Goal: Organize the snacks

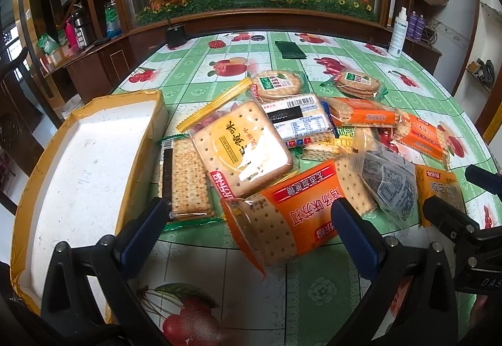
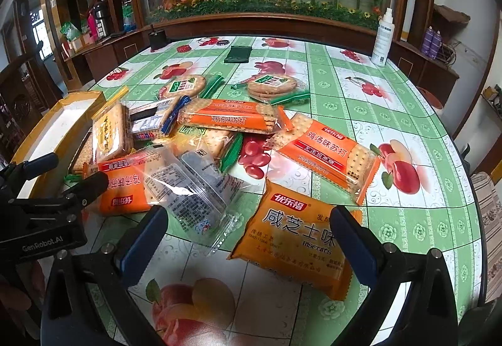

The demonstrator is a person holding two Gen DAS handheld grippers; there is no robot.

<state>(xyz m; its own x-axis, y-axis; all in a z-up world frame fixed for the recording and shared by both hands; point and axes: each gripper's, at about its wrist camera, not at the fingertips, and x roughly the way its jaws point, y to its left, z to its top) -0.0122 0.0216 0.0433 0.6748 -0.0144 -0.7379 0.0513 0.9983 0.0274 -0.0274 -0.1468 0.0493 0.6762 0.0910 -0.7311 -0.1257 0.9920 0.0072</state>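
Several cracker packs lie in a loose pile on the green fruit-print tablecloth (image 1: pixel 238 255). My left gripper (image 1: pixel 248 220) is open, its fingers either side of the near end of an orange soda-cracker pack (image 1: pixel 291 211). A yellow square cracker pack (image 1: pixel 241 145) lies behind it. An empty yellow cardboard tray with a white inside (image 1: pixel 84 170) stands at the left; it also shows in the right wrist view (image 2: pixel 62 120). My right gripper (image 2: pixel 248 226) is open, above an orange biscuit pack (image 2: pixel 298 236) and a clear pack (image 2: pixel 194 192).
Two round-biscuit packs (image 2: pixel 269 85) and another orange cracker pack (image 2: pixel 326 151) lie further back. A white spray bottle (image 2: pixel 382 38), a dark green pouch (image 2: pixel 240 54) and a black box (image 2: pixel 158 37) stand at the table's far side. A wooden cabinet lies beyond.
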